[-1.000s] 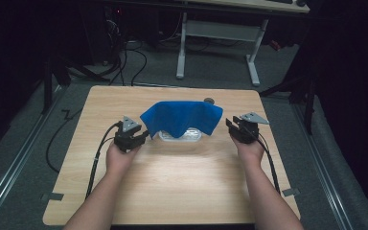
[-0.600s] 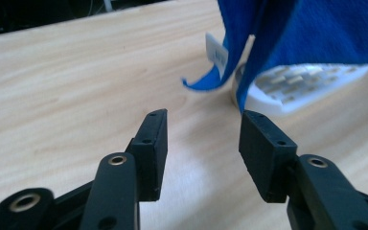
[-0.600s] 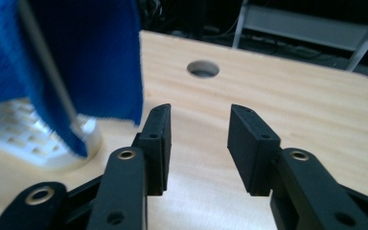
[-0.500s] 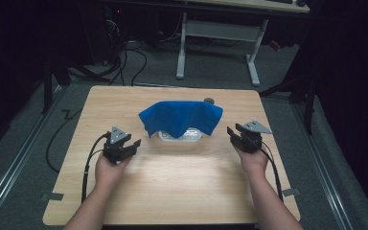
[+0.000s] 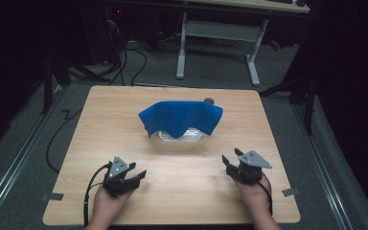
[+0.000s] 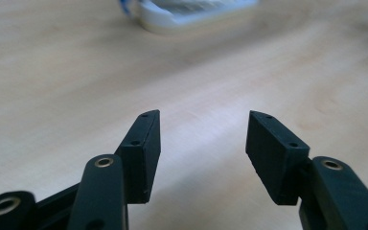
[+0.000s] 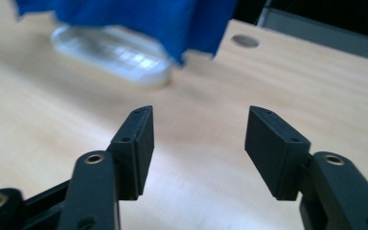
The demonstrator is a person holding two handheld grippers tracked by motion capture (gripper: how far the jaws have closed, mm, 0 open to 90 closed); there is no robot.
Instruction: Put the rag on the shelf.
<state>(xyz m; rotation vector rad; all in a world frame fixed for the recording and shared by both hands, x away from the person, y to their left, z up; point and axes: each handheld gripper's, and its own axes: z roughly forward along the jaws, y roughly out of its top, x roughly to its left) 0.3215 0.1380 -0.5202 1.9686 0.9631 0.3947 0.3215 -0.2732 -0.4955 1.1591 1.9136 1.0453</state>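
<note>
In the left gripper view the left gripper (image 6: pixel 202 143) has its fingers (image 6: pixel 143 153) spread wide with only bare wood between them; they have just been opening. The right gripper (image 7: pixel 199 143) shows the same in the right gripper view: fingers (image 7: pixel 136 148) spread, nothing between them, also just opened.

Ahead of the left fingers, the left gripper view catches a blurred edge of the clear container (image 6: pixel 191 17) at the top of the frame. The right gripper view shows more: the ribbed clear container (image 7: pixel 112 52) with the blue cloth (image 7: pixel 124 14) hanging over it, up and to the left of the fingers, and a round hole (image 7: pixel 245 40) in the table (image 7: pixel 316 86).

The high view gives the whole layout: both grippers near the table's front edge, left gripper (image 5: pixel 136 175) and right gripper (image 5: pixel 232 158) well apart, and the blue cloth (image 5: pixel 179 117) draped over the container (image 5: pixel 179 136) at the middle of the table (image 5: pixel 100 124), well clear of both pairs of fingers.
</note>
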